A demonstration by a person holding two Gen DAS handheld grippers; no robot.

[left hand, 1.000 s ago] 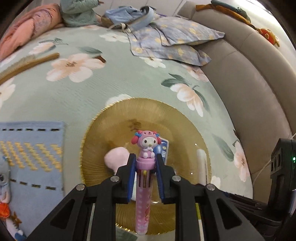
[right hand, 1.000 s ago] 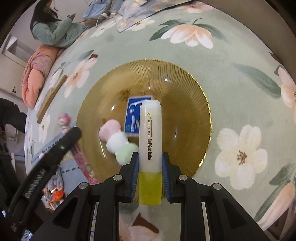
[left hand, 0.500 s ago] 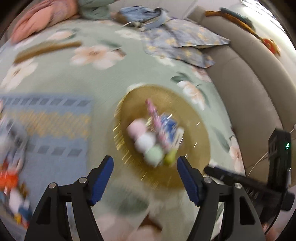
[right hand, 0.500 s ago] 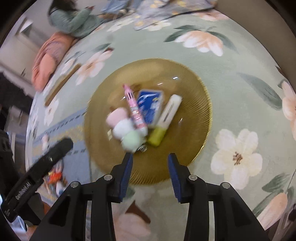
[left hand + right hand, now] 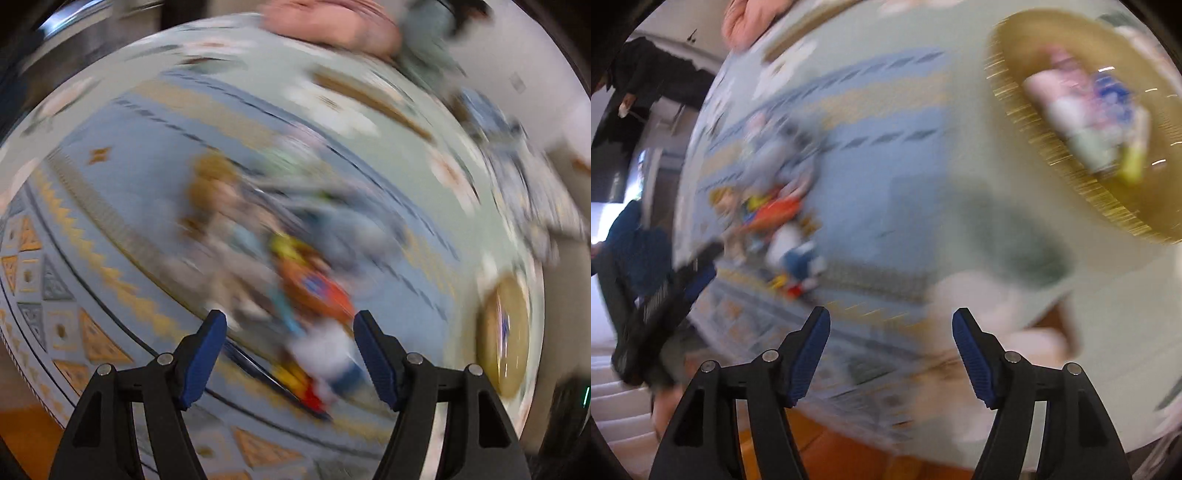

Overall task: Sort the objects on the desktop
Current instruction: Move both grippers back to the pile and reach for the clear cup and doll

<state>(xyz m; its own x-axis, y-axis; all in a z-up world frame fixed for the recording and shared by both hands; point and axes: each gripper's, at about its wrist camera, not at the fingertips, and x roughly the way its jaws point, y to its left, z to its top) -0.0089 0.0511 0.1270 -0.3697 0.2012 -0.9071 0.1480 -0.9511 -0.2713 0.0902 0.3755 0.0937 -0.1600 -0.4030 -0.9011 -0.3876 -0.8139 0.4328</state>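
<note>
**Reaching for the next toys**

Both empty: left gripper [image 5: 290, 354] spread wide, right gripper [image 5: 891, 352] opening, nothing between. Toy pile [image 5: 295, 273] at twelve o'clock on blue mat [image 5: 110, 177]; gold plate [image 5: 1145, 206] at two. Slow down, single out one toy, straddle squarely.

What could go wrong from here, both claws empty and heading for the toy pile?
1. Both views are motion-blurred, so the toys merge together; picking one target is unreliable.
2. Left claw and right claw, its jaws opening, face the same pile and may collide.
3. The crowded gold plate could spill if bumped.
</note>
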